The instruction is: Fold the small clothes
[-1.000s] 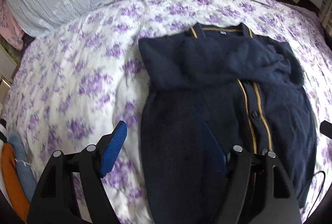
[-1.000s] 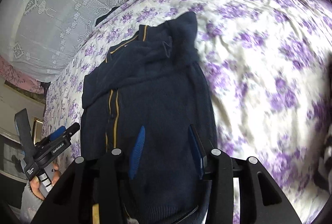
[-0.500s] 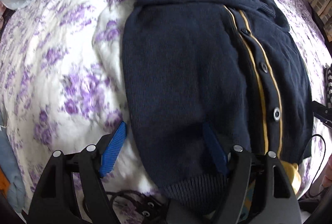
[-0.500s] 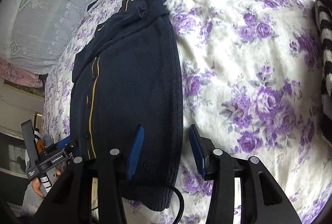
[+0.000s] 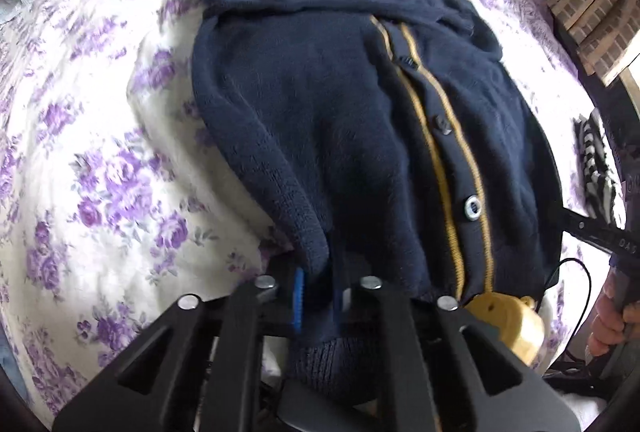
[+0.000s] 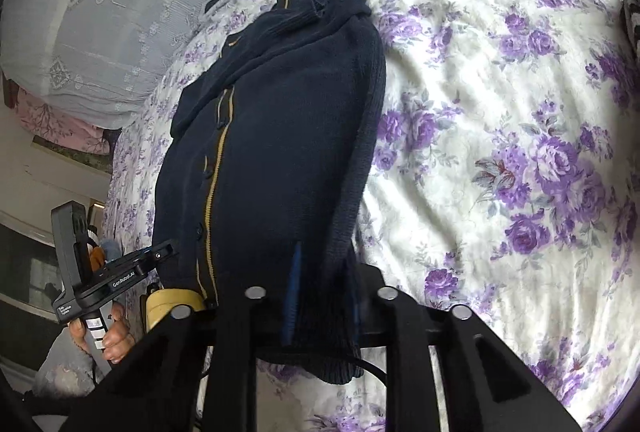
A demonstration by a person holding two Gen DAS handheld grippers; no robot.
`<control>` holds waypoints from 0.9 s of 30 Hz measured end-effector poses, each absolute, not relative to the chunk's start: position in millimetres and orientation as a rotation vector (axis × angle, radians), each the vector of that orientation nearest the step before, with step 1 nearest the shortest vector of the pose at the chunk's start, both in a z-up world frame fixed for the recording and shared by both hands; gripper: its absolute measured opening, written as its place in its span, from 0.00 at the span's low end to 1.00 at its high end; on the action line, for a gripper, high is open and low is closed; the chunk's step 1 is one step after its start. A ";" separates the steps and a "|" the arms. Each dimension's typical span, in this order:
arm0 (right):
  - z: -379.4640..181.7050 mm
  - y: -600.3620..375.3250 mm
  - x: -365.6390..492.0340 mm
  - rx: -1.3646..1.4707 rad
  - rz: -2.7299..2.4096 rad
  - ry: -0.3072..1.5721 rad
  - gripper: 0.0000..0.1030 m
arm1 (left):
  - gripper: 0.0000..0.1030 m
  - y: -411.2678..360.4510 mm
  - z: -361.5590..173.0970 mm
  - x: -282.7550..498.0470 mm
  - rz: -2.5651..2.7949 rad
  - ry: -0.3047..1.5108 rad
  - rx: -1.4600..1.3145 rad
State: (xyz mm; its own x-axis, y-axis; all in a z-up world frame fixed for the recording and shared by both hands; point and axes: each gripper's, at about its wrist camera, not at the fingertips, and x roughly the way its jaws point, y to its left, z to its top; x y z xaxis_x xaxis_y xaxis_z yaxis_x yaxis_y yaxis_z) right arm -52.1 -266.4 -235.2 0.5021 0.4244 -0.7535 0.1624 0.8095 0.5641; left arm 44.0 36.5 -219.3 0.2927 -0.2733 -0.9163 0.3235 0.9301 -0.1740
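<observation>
Left wrist view first: the left gripper (image 5: 318,290) has its blue pads drawn tight together on the near hem of the navy cardigan (image 5: 340,136), pinching a fold of knit at the garment's near left corner. The cardigan lies buttoned and front up on the floral bedspread (image 5: 100,160), collar at the far end, with a sleeve folded across the chest. Two mustard stripes (image 5: 440,160) run down the button band, and a pale button (image 5: 472,209) sits near the bottom. Just beside the hem, to the right, is a yellow rounded object (image 5: 508,324); I cannot tell what it is. At the right edge a hand (image 5: 612,316) grips a dark handle, and a striped black-and-white cloth (image 5: 596,160) lies on the bed behind it.

Right wrist view: the right gripper (image 6: 322,292) is closing on the other near corner of the hem, its jaws narrow, with the ribbed edge of the cardigan bunched between the pads. The garment stretches away from it toward a pale lace cover (image 6: 100,12) at the head of the bed. To the left, the person's other hand (image 6: 108,336) holds the handle of the left gripper.
</observation>
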 end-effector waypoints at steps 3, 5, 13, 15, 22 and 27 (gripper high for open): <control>-219.3 -271.6 -54.6 0.663 0.194 0.983 0.09 | 0.08 38.6 -201.0 42.5 -0.411 1.144 0.024; -214.1 -270.1 -50.9 0.648 0.209 0.988 0.12 | 0.08 36.4 -192.9 46.9 -0.425 1.127 0.018; -250.4 -259.4 -50.6 0.641 0.195 1.129 0.28 | 0.18 17.9 -225.3 47.7 -0.419 1.229 0.102; -245.0 -257.1 -53.2 0.612 0.188 1.104 0.11 | 0.08 13.9 -218.4 43.1 -0.436 1.174 0.127; -201.1 -258.7 -50.5 0.619 0.228 0.962 0.09 | 0.08 18.4 -175.8 43.7 -0.449 1.029 0.106; -181.8 -265.0 -43.5 0.636 0.207 0.884 0.09 | 0.08 23.4 -156.5 45.9 -0.407 0.958 0.084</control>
State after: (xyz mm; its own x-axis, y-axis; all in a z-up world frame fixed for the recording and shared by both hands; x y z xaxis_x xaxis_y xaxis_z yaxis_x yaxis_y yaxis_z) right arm -43.5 -265.0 -181.8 0.6285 0.4206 -0.6543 0.0861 0.7984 0.5960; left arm 45.9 23.4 -156.5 0.5061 -0.3001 -0.8086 0.3739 0.9212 -0.1078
